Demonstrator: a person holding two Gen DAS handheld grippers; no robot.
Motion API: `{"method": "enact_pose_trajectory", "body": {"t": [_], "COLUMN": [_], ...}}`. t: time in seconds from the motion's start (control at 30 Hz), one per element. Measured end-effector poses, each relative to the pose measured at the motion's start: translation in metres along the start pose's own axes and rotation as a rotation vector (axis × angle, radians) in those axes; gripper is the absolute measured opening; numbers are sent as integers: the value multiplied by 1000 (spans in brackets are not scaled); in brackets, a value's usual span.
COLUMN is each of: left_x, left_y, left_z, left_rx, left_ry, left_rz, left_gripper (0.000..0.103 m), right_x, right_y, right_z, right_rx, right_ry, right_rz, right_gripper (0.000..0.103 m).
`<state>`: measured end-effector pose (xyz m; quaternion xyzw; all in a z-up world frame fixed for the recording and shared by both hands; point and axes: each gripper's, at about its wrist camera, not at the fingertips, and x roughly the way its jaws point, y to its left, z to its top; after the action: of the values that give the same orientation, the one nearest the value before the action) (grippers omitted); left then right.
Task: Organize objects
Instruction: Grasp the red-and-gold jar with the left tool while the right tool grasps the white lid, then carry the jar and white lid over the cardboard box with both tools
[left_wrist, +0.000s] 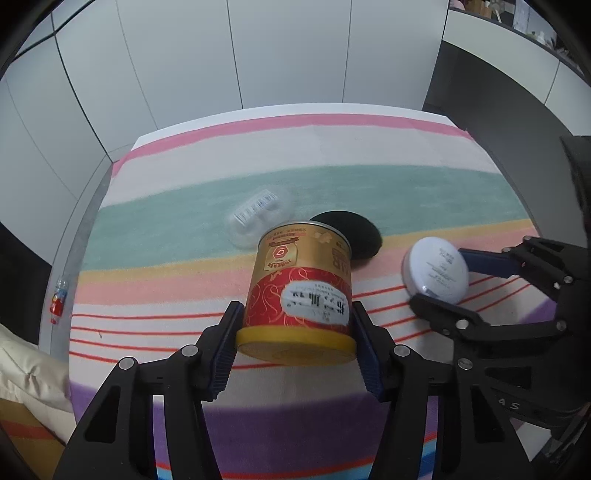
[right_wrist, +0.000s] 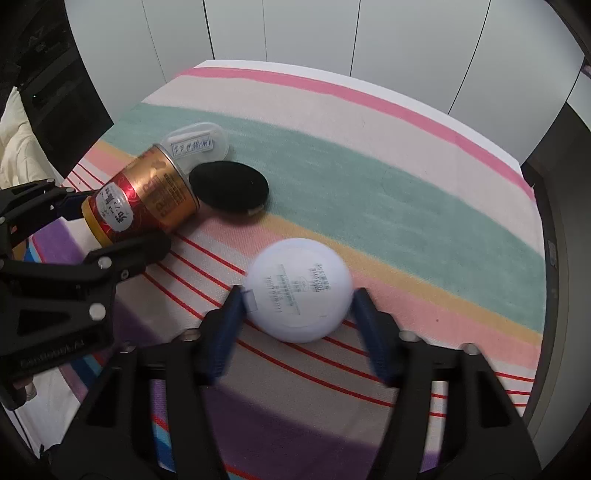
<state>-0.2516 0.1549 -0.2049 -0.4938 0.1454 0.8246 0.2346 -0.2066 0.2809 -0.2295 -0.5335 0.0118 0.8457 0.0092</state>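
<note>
A gold and red can (left_wrist: 299, 266) with a yellow lid lies tipped on the striped cloth (left_wrist: 332, 147). My left gripper (left_wrist: 295, 314) is shut on it, blue pads pressing both sides near the lid. The right wrist view shows the same can (right_wrist: 147, 192) at the left, in the left gripper (right_wrist: 110, 221). A white round case (right_wrist: 295, 273) sits between the pads of my right gripper (right_wrist: 298, 295), which is shut on it. In the left wrist view this case (left_wrist: 436, 269) shows tilted on edge in the right gripper (left_wrist: 439, 278).
A black round pad (left_wrist: 351, 232) lies just behind the can, and a clear plastic case (left_wrist: 258, 218) with a label is beside it. A small bottle (left_wrist: 59, 299) stands on the table's left rim. White wall panels rise behind the table.
</note>
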Motion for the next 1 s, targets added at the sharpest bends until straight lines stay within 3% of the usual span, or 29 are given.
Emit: {"method": "enact_pose_trajectory", "body": {"t": [0.3, 0.53, 1.0], "left_x": [-37, -86, -200], "left_y": [-8, -24, -51], "left_z": [-1, 0, -10], "left_rx": [-41, -38, -81], "left_ry": [-10, -46, -122], "left_rz": [12, 24, -33], "left_gripper": [57, 57, 57], "right_x": [-36, -93, -214], "right_y": [-7, -18, -29], "right_z": [-6, -17, -39], "right_rx": [36, 52, 143], "right_ry": [7, -28, -91], "right_rz": [-2, -24, -53], "right_gripper": [60, 60, 60]}}
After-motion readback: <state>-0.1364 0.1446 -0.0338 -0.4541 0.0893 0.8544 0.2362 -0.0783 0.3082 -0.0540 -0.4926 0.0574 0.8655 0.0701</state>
